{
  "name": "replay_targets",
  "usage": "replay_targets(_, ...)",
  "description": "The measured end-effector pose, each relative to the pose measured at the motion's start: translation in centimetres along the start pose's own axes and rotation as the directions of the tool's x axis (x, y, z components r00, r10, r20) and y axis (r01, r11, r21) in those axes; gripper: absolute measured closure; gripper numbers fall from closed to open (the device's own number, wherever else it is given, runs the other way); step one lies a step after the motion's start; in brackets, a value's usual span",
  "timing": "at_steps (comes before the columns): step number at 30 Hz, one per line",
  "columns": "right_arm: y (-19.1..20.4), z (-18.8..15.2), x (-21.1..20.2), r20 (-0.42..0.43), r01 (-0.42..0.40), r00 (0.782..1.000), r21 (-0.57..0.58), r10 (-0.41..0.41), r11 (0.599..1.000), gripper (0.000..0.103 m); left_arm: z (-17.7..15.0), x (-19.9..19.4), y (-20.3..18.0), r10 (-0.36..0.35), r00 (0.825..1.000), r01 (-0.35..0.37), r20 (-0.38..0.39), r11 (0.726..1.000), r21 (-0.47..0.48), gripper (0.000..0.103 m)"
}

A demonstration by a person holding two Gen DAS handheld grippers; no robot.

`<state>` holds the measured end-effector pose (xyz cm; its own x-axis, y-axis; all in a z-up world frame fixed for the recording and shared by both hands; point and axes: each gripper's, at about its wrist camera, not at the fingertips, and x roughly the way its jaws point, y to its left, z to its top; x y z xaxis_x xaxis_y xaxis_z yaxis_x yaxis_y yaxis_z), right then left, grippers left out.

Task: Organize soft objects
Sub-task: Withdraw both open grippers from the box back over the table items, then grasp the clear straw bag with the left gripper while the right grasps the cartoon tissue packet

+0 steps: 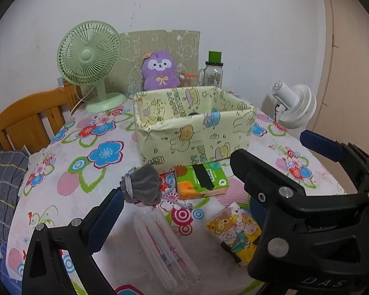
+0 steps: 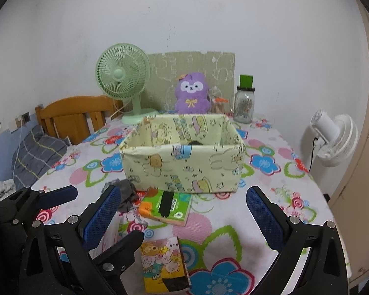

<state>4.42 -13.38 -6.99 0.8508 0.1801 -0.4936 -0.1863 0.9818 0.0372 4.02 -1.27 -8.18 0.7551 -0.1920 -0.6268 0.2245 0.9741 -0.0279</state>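
A yellow cartoon-print fabric box (image 1: 194,132) (image 2: 182,162) stands mid-table with something dark inside. In front of it lie a grey drawstring pouch (image 1: 142,184) (image 2: 126,194), a green-orange tissue pack (image 1: 200,180) (image 2: 166,206), a yellow cartoon tissue pack (image 1: 236,233) (image 2: 163,265) and a clear plastic sleeve (image 1: 164,245). My left gripper (image 1: 179,218) is open above the sleeve and the yellow pack. My right gripper (image 2: 184,218) is open and empty over the green pack; it also shows at the right of the left wrist view (image 1: 283,169).
A green desk fan (image 1: 91,64), a purple plush (image 1: 161,71) and a glass jar with green lid (image 1: 212,73) stand at the table's back by the wall. A wooden chair (image 1: 29,120) is left, a white fan (image 1: 295,105) right. The flowered tablecloth (image 1: 86,152) covers the table.
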Motion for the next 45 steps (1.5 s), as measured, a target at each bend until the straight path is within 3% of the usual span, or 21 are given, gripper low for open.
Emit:
replay_targets(11, 0.2, -1.6, 1.7, -0.065, 0.003, 0.998, -0.014, -0.004, 1.0, 0.0, -1.6, 1.4, 1.1, 0.044, 0.998, -0.044, -0.038, 0.999, -0.012, 0.0)
replay_targets(22, 1.0, -3.5, 3.0, -0.14, -0.01, 0.99, -0.061, 0.002, 0.998, 0.004, -3.6, 3.3, 2.0, 0.026, 0.992, -0.028, -0.122, 0.999, -0.018, 0.0)
replay_targets(34, 1.8, -5.1, 4.9, -0.255, -0.059, 0.966, -0.044, 0.046, 0.997, 0.026, -5.2, 4.8, 2.4, 0.0, 0.982, -0.004, -0.187, 1.0, -0.024, 0.0)
replay_targets(37, 1.8, -5.4, 5.3, -0.28, -0.077, 0.958, -0.032, 0.065, 0.997, 0.035, -5.4, 4.8, 2.2, 0.008, 0.983, -0.009, -0.185, 1.0, -0.003, 0.0)
replay_targets(39, 1.8, -5.6, 5.7, -0.302, -0.088, 0.95, -0.014, 0.08, 0.996, 0.046, -5.5, 4.8, 2.1, 0.011, 0.983, -0.01, -0.182, 1.0, 0.007, 0.0)
replay_targets(45, 2.1, -5.5, 5.7, -0.303, -0.08, 0.951, -0.021, 0.07, 0.997, 0.049, -5.5, 4.7, 2.6, -0.002, 0.984, 0.001, -0.178, 1.0, -0.001, 0.0)
